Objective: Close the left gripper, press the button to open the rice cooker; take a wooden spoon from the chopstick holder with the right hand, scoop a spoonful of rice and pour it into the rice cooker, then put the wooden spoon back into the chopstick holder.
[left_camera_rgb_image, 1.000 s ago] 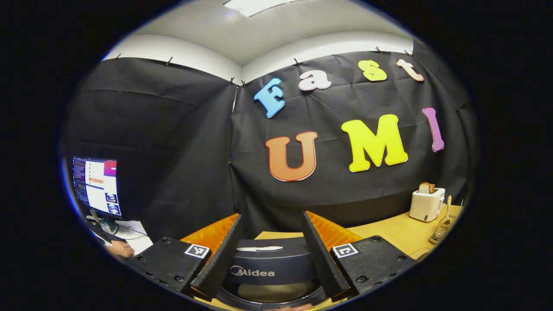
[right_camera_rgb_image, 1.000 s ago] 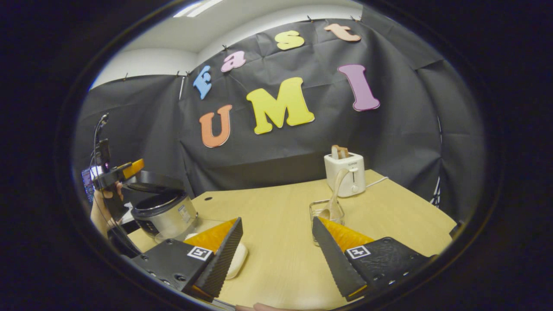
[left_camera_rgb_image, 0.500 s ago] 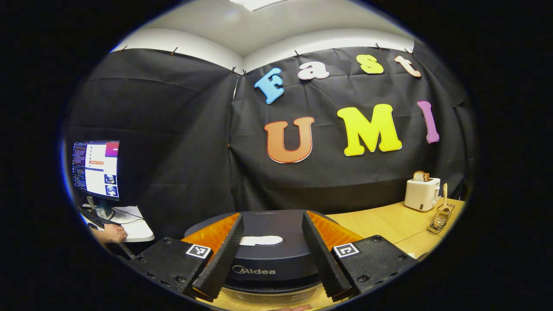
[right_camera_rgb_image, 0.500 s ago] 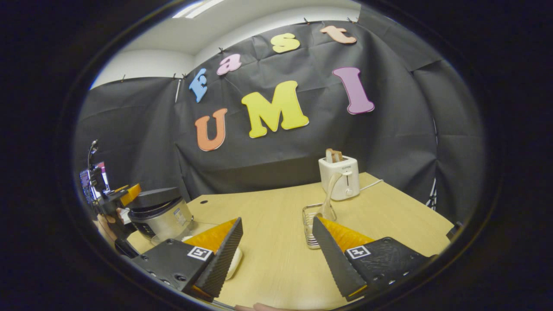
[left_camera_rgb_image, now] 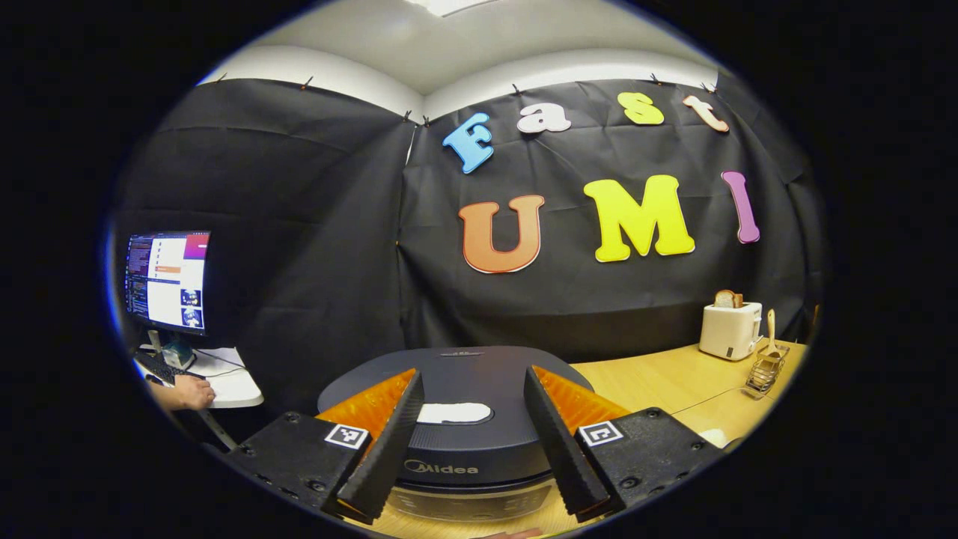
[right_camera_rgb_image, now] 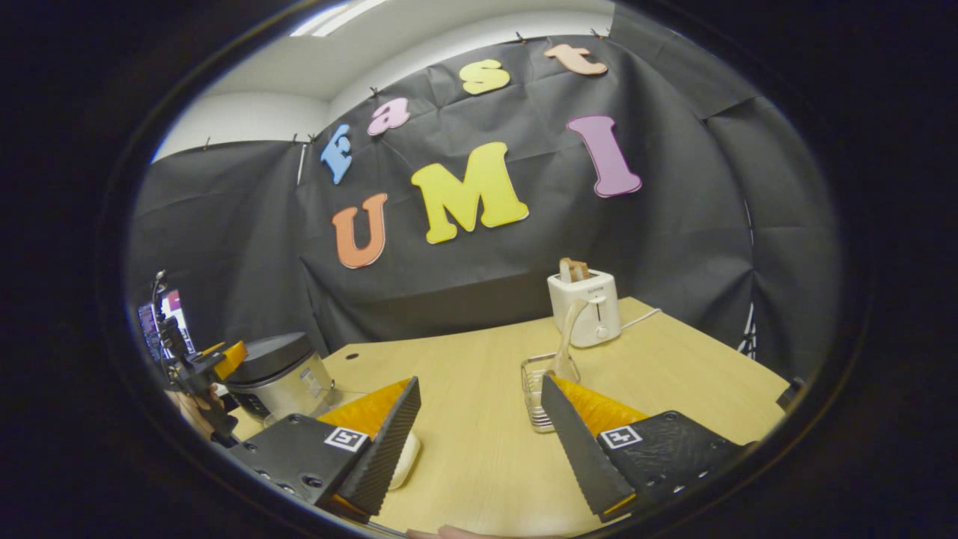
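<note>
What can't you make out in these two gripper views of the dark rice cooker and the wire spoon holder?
- Inside of the dark rice cooker: left gripper view, hidden by its lowered lid.
- Base of the clear wire chopstick holder: right gripper view, partly behind the right gripper.
- Bowl of the wooden spoon: hidden inside the holder.
- Bowl of rice: cannot tell.
</note>
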Tool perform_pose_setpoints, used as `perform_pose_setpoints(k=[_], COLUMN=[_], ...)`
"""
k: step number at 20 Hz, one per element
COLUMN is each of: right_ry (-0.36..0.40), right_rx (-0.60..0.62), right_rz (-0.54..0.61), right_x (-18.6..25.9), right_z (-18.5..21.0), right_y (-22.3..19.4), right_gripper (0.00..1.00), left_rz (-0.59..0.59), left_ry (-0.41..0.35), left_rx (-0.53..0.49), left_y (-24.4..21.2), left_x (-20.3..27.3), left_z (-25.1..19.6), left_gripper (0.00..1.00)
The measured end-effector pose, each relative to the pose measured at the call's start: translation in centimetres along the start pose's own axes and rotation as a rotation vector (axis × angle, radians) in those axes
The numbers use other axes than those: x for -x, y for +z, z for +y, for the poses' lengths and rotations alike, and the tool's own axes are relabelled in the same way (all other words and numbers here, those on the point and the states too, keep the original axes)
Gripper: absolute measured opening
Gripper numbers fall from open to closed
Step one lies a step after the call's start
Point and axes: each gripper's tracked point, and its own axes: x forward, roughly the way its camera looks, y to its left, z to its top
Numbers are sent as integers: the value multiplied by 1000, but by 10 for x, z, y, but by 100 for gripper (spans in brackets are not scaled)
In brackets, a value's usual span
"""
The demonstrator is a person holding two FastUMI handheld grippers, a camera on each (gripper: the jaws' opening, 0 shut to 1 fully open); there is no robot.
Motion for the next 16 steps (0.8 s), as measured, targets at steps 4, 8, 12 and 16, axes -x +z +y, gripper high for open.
perform_pose_setpoints(k=[4,8,12,16], right_ry=[4,0,6,12], right_rx=[-8,-2,-5,-30], right_rz=[7,-6,-8,-40], right_x=[0,-2,6,22], right_z=[0,2,2,-1], right_y=[-1,3,9,29], right_gripper=[96,96,96,95], left_rz=[-7,10,47,148], left_ry=[1,43,68,51], left_rx=[0,-11,5,64], left_y=[-6,-7,-7,-6], left_x=[2,5,16,39], left_z=[-2,2,-5,-20], left_gripper=[86,86,85,85])
